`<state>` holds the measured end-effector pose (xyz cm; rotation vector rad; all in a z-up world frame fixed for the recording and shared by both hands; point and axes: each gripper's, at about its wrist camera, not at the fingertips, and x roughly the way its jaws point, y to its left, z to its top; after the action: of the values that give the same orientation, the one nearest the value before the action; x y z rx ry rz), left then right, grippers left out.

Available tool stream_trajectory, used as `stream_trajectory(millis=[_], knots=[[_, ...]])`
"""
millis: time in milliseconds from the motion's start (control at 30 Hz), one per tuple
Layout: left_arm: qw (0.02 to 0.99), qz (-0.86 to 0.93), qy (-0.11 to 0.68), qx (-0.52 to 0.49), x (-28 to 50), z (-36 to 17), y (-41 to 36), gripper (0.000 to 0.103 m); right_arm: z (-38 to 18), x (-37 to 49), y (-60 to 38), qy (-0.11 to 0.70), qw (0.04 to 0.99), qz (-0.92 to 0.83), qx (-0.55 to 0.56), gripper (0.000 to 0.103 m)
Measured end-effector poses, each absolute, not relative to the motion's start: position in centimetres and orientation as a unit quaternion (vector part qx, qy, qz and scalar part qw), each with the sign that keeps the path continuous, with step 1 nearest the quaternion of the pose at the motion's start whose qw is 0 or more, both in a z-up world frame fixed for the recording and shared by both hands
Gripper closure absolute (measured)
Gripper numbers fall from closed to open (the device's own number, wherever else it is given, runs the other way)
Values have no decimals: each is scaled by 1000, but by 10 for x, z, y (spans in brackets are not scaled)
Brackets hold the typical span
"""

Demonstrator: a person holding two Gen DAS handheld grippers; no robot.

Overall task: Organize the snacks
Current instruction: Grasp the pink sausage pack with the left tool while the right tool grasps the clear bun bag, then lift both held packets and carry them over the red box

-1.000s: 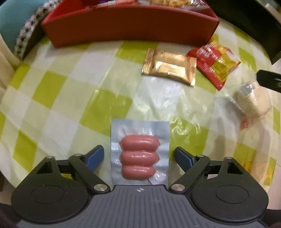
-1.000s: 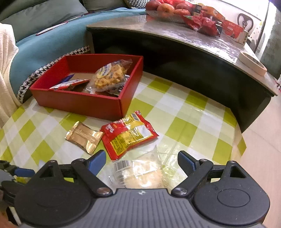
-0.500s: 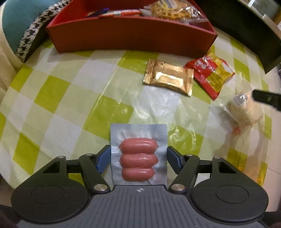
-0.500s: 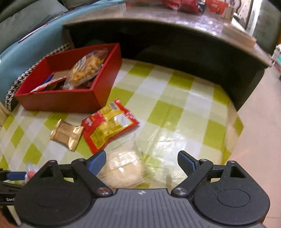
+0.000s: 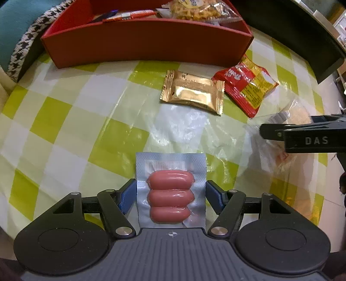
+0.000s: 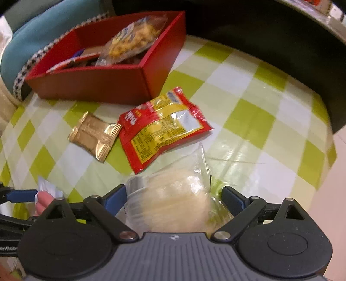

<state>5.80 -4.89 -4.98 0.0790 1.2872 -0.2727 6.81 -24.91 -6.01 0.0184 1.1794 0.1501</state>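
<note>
Closest to my left gripper (image 5: 170,194) is the vacuum pack of three sausages (image 5: 170,192), lying flat on the green-and-white checked bench (image 5: 64,134). My blue pads (image 5: 127,197) have come in against the pack's two side edges, so I have it pinched by its edges at about half spread.

My right gripper (image 6: 174,201) points steeply down over the clear bag of pale bread (image 6: 173,203). Its jaws are opening wide and the bag sits between them; the blue left pad is just beside the bag's taped end, the right pad looks apart from the wrap, so I am not squeezing it. In the left wrist view that gripper's black finger reaches in from the right edge across the same bag.

Further out on the bench lie a gold foil packet (image 5: 192,93) and a red-and-yellow snack packet (image 6: 162,125), their near corners touching or overlapping. Beyond them stands the red box (image 6: 103,84) at the far side of the bench, with a clear bag of yellow crackers (image 6: 132,39) leaning inside it and a flat red-and-white wrapper (image 5: 129,15) next to that. Behind the box I see a teal cushion with houndstooth trim (image 6: 34,49).
</note>
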Motion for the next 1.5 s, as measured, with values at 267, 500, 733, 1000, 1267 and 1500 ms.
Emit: stream_trajectory(millis=[267, 500, 733, 1000, 1267, 1500], knots=[[792, -116, 598, 44, 61, -54, -49, 28, -53, 38, -224, 547, 833, 71, -26, 23], [795, -110, 594, 61, 59, -58, -51, 17, -55, 36, -225, 551, 831, 72, -25, 15], [798, -101, 590, 76, 58, -65, -57, 14, -67, 38, -224, 557, 827, 62, -40, 0], [801, -113, 582, 77, 52, -58, -58, 28, -62, 34, -225, 552, 832, 48, -34, 16], [808, -115, 575, 63, 53, -48, -49, 29, -46, 19, -221, 532, 845, 42, -16, 30], [816, -111, 564, 61, 52, -39, -48, 29, -34, 17, -209, 512, 857, 53, -18, 30]])
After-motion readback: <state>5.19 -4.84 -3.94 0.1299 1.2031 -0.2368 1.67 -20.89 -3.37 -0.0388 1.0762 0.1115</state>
